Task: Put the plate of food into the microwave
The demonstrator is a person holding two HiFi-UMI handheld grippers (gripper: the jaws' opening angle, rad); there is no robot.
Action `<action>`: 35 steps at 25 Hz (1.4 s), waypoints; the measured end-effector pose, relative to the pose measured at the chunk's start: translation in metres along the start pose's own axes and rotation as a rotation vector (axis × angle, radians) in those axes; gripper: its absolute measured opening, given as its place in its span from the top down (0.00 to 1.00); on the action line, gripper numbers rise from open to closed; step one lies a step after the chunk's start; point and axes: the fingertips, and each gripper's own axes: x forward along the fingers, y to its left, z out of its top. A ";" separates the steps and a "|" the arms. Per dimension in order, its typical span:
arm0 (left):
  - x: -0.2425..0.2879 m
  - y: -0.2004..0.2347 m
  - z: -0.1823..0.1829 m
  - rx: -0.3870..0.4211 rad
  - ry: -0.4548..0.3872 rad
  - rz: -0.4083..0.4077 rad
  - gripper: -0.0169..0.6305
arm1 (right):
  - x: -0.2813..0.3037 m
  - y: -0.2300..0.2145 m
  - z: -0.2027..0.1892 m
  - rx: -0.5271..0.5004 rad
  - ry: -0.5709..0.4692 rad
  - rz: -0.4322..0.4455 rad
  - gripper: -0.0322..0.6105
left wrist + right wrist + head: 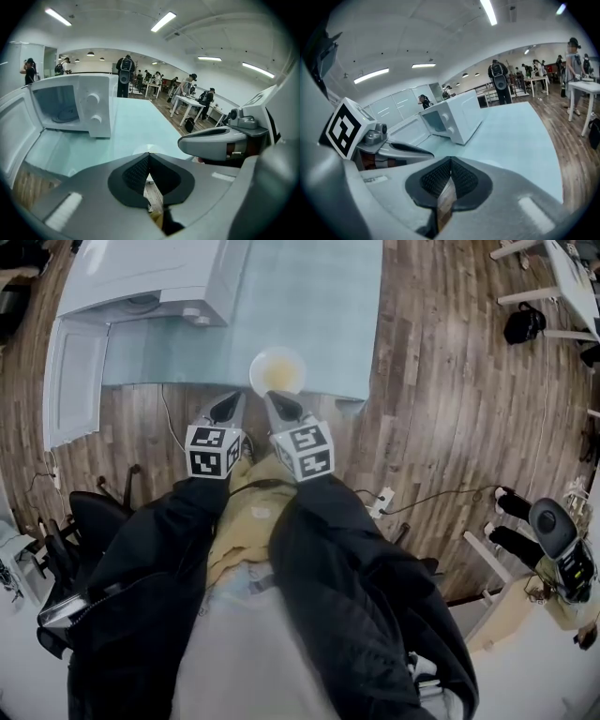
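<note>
The left claw point(228, 407) and right claw point(282, 407) were both pinched closed and empty, hovering just off the surface's point(314, 315) near edge. The plate point(277, 371) sat right at that edge, so I reckon a clumsy rim grab could've tipped it onto the floor point(441, 381). It looked round, pale and shallow, with yellowish food in the middle. The microwave point(150, 282), door point(75, 381) open, sat at the far left corner.

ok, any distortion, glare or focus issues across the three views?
Head view: strong fisheye, floorboards bow at the edges; plate pale, low contrast on the table. Left gripper view: ceiling lights curve, microwave in focus, corners vignetted. Right gripper view: same curvature, dark corners.
</note>
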 end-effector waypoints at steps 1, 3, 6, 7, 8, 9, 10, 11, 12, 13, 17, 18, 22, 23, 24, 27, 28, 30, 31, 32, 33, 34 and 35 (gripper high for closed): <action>0.003 0.001 -0.005 -0.003 0.015 -0.002 0.98 | 0.002 -0.003 -0.006 0.019 0.019 0.007 0.96; 0.009 0.002 -0.012 -0.009 0.040 -0.011 0.98 | 0.006 -0.008 -0.017 0.046 0.051 0.011 0.96; 0.020 0.002 -0.024 -0.013 0.076 -0.037 0.98 | 0.010 -0.016 -0.033 0.069 0.095 -0.006 0.96; 0.023 0.002 -0.030 -0.013 0.090 -0.051 0.98 | 0.012 -0.018 -0.038 0.081 0.107 -0.014 0.96; 0.027 0.003 -0.035 -0.011 0.103 -0.066 0.98 | 0.015 -0.020 -0.043 0.095 0.118 -0.020 0.96; 0.030 0.004 -0.040 -0.008 0.116 -0.081 0.98 | 0.018 -0.021 -0.048 0.110 0.128 -0.024 0.96; 0.034 0.007 -0.044 -0.003 0.130 -0.093 0.98 | 0.022 -0.021 -0.053 0.128 0.140 -0.025 0.96; 0.037 0.011 -0.049 0.000 0.146 -0.099 0.98 | 0.026 -0.020 -0.059 0.151 0.152 -0.024 0.96; 0.040 0.015 -0.053 0.000 0.161 -0.100 0.98 | 0.028 -0.019 -0.064 0.181 0.162 -0.025 0.96; 0.043 0.019 -0.056 -0.002 0.175 -0.101 0.98 | 0.029 -0.019 -0.070 0.216 0.169 -0.029 0.96; 0.051 0.020 -0.065 -0.005 0.224 -0.128 0.98 | 0.029 -0.024 -0.094 0.344 0.186 -0.062 0.96; 0.050 0.019 -0.068 -0.003 0.234 -0.134 0.98 | 0.030 -0.026 -0.100 0.370 0.189 -0.071 0.96; 0.043 0.018 -0.083 0.002 0.260 -0.144 0.98 | 0.041 -0.028 -0.115 0.458 0.193 -0.075 0.95; 0.041 0.017 -0.087 0.000 0.266 -0.147 0.98 | 0.044 -0.028 -0.119 0.472 0.197 -0.068 0.94; 0.040 0.016 -0.091 -0.002 0.272 -0.150 0.98 | 0.046 -0.027 -0.122 0.487 0.200 -0.061 0.92; 0.038 0.017 -0.102 -0.009 0.288 -0.157 0.98 | 0.051 -0.029 -0.134 0.555 0.201 -0.055 0.90; 0.038 0.017 -0.104 -0.011 0.290 -0.158 0.98 | 0.052 -0.031 -0.138 0.579 0.199 -0.059 0.90; 0.039 0.017 -0.106 -0.016 0.291 -0.160 0.98 | 0.052 -0.036 -0.144 0.623 0.195 -0.064 0.89; 0.039 0.017 -0.106 -0.018 0.291 -0.161 0.98 | 0.053 -0.038 -0.145 0.648 0.188 -0.058 0.89; 0.039 0.017 -0.106 -0.020 0.291 -0.162 0.98 | 0.054 -0.039 -0.145 0.673 0.178 -0.049 0.88; 0.040 0.016 -0.106 -0.022 0.291 -0.164 0.98 | 0.056 -0.040 -0.145 0.697 0.168 -0.041 0.86; 0.040 0.016 -0.105 -0.024 0.291 -0.165 0.98 | 0.057 -0.042 -0.145 0.717 0.161 -0.036 0.85; 0.041 0.016 -0.105 -0.025 0.292 -0.166 0.98 | 0.058 -0.044 -0.145 0.734 0.158 -0.034 0.84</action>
